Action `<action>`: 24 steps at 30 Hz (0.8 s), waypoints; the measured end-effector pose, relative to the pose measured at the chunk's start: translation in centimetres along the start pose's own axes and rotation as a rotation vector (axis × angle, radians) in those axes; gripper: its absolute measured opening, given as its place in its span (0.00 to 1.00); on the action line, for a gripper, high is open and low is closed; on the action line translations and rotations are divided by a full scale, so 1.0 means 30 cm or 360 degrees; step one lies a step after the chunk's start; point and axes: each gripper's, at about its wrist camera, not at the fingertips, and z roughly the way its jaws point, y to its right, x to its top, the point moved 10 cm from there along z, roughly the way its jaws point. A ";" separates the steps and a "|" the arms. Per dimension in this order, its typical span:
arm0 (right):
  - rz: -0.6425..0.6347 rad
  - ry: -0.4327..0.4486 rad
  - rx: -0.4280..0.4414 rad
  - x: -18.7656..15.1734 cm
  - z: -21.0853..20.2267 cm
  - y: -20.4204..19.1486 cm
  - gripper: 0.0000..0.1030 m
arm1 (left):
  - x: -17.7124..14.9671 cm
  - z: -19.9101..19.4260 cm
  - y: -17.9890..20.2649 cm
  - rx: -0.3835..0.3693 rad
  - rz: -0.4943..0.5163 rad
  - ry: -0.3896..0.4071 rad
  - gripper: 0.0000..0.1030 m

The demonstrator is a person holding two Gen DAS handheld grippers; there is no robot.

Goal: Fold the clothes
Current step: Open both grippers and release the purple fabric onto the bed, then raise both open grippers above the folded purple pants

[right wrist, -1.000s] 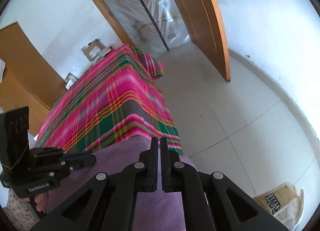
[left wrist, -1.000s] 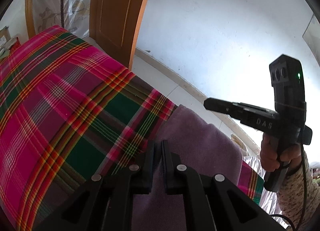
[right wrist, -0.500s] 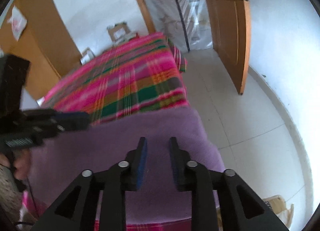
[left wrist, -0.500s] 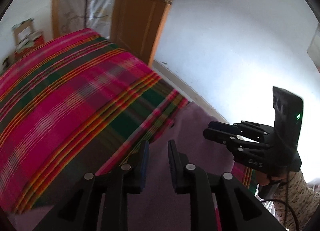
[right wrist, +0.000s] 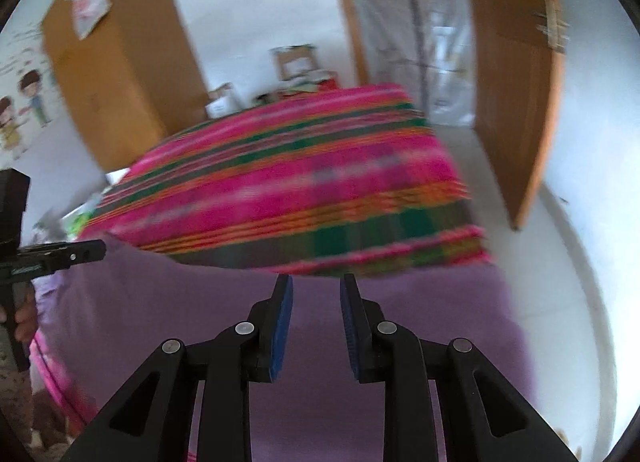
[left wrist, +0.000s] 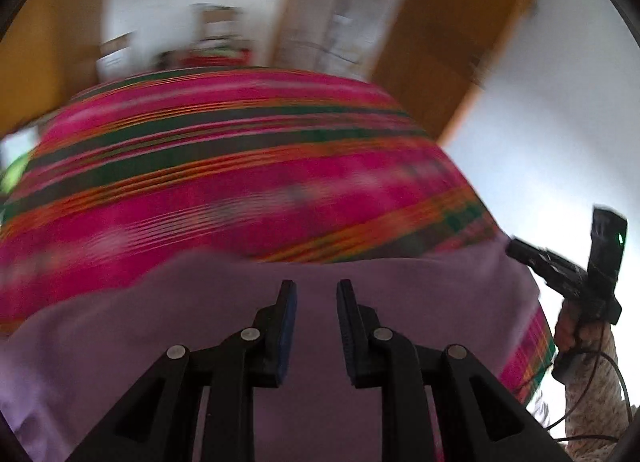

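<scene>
A purple garment [left wrist: 400,294] lies flat on the near end of a bed with a pink, green and orange plaid cover [left wrist: 240,190]. My left gripper [left wrist: 316,290] is open and empty just above the garment. My right gripper [right wrist: 316,284] is open and empty above the same garment [right wrist: 400,342], near its far edge. The right gripper also shows in the left wrist view [left wrist: 516,248] at the garment's right edge. The left gripper also shows in the right wrist view [right wrist: 100,248] at the garment's left edge. Both views are blurred by motion.
The plaid cover [right wrist: 280,190] runs away from me. A wooden door [right wrist: 516,82] stands open at the right, a wooden wardrobe [right wrist: 116,62] at the left. Cardboard boxes [right wrist: 296,58] sit beyond the bed. White tiled floor [right wrist: 568,262] lies right of the bed.
Both grippers were shut on the purple garment one second ago. They have opened and let go. The garment now lies flat on the bed, and both cameras have swung toward the bed's length.
</scene>
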 end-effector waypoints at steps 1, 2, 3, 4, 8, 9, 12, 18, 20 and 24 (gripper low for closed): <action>-0.0016 -0.0015 0.0046 0.012 0.024 -0.040 0.25 | -0.002 -0.025 -0.073 0.0039 -0.0078 0.0029 0.21; -0.0035 -0.0031 0.0079 0.023 0.049 -0.079 0.25 | -0.008 -0.057 -0.139 0.0073 -0.0158 0.0062 0.21; -0.0053 -0.0054 0.0110 0.035 0.079 -0.120 0.25 | -0.016 -0.092 -0.202 0.0104 -0.0237 0.0097 0.21; -0.0077 -0.0077 0.0125 0.044 0.109 -0.158 0.25 | -0.026 -0.126 -0.272 0.0133 -0.0327 0.0120 0.21; -0.0193 -0.0132 0.0198 0.077 0.203 -0.310 0.25 | -0.066 -0.203 -0.459 0.0205 -0.0563 0.0174 0.21; -0.0234 -0.0144 0.0232 0.085 0.225 -0.358 0.25 | -0.072 -0.216 -0.493 0.0224 -0.0590 0.0183 0.21; -0.0351 -0.0158 0.0338 0.100 0.277 -0.499 0.25 | -0.098 -0.236 -0.564 0.0284 -0.0646 0.0178 0.21; -0.0401 -0.0249 0.0496 0.097 0.365 -0.657 0.25 | -0.129 -0.193 -0.643 0.0334 -0.0719 0.0134 0.21; -0.0402 -0.0285 0.0541 0.096 0.392 -0.693 0.25 | -0.136 -0.193 -0.675 0.0337 -0.0748 0.0131 0.21; -0.0403 -0.0359 0.0631 0.093 0.444 -0.764 0.29 | -0.145 -0.184 -0.720 0.0340 -0.0807 0.0119 0.21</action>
